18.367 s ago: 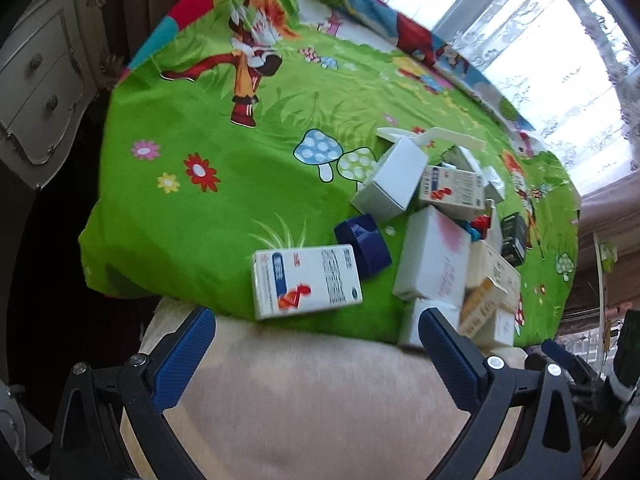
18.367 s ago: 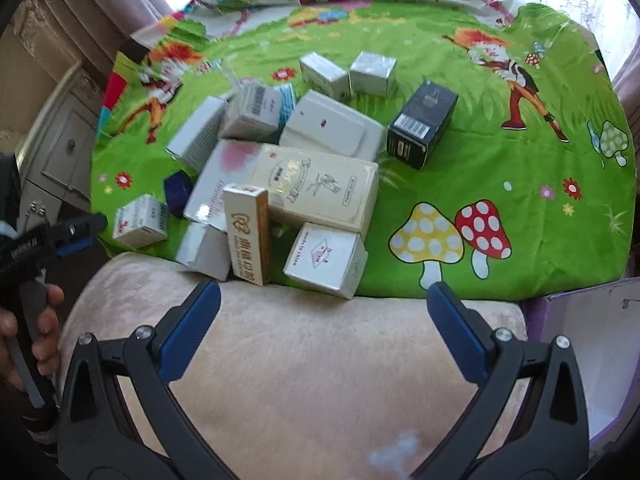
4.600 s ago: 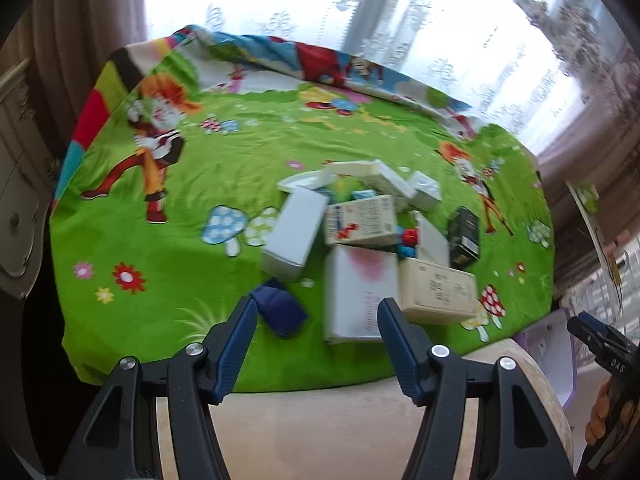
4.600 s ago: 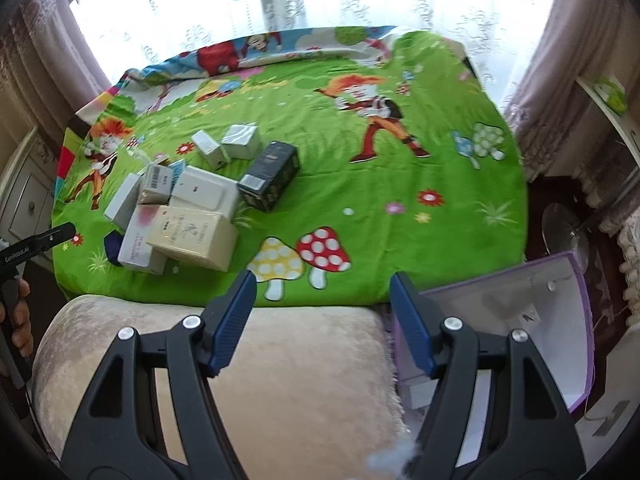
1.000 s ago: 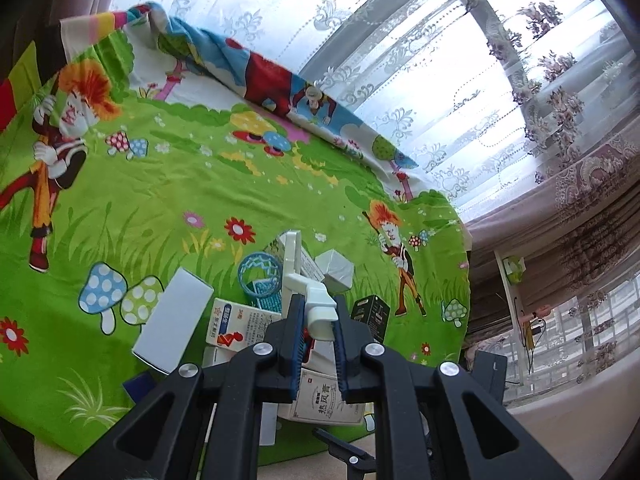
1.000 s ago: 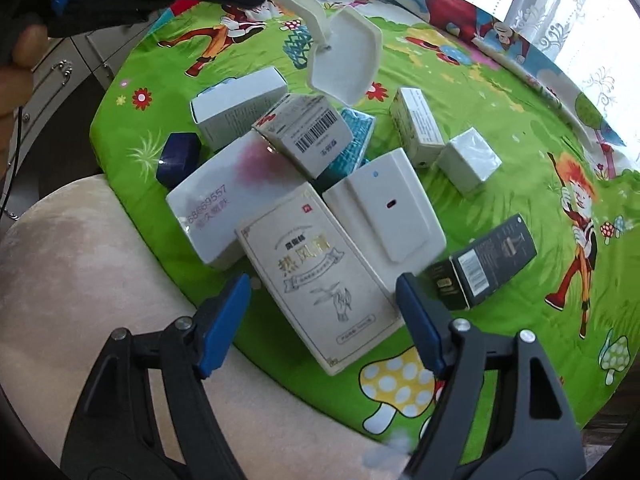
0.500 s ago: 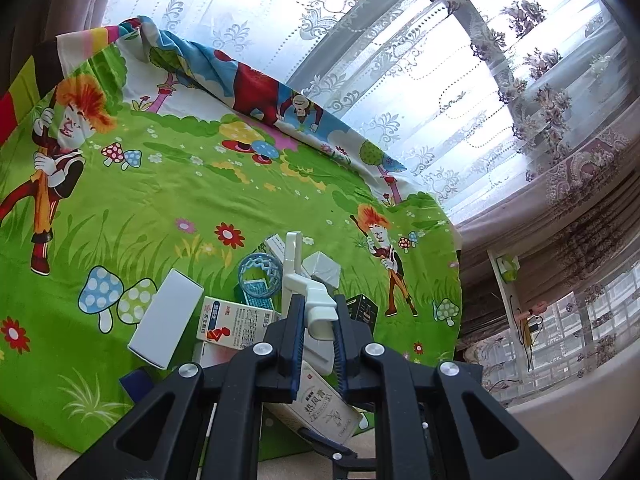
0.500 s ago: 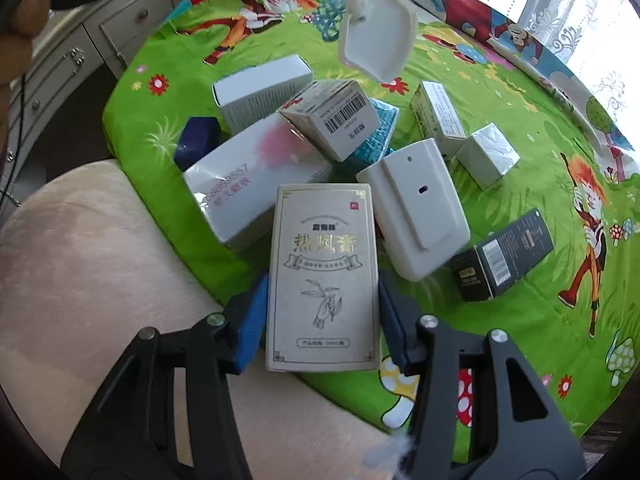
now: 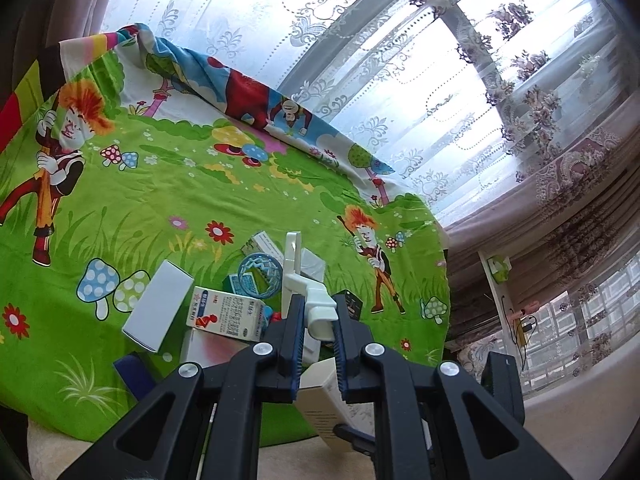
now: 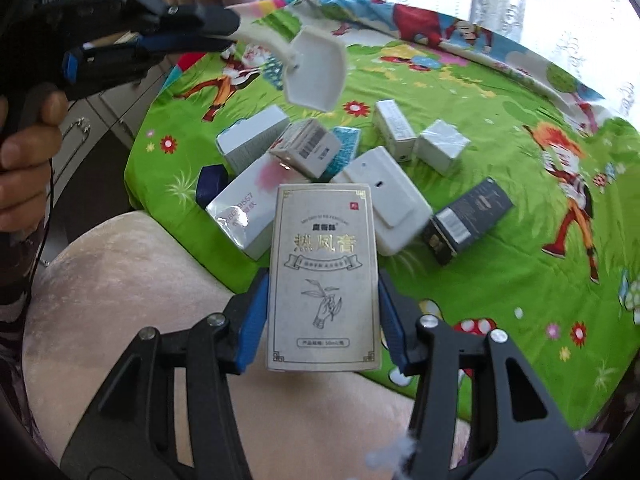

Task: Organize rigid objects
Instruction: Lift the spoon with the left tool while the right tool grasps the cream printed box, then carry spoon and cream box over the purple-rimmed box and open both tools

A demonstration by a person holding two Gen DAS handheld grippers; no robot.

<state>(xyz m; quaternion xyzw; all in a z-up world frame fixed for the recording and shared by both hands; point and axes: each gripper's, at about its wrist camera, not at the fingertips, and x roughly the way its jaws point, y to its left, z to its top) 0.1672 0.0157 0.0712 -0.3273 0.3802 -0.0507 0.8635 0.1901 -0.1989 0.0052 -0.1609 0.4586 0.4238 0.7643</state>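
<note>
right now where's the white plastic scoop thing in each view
Left wrist view: the white scoop is at lower centre, its handle clamped in the left gripper, seen edge-on.
Right wrist view: it is at upper centre, held out from the upper left above the boxes, its hollow side facing the camera.
Shared landmark: the box with the barcode, which shows its red and blue print in the left view.

The right gripper (image 10: 322,320) clamps a cream box with gold lettering (image 10: 323,276), lifted clear above the pile. Behind the box lies a white plastic case (image 10: 386,200); to its right a black box (image 10: 468,220). Up left, the left gripper (image 10: 236,34) pinches a white scoop-like piece (image 10: 316,70).
</note>
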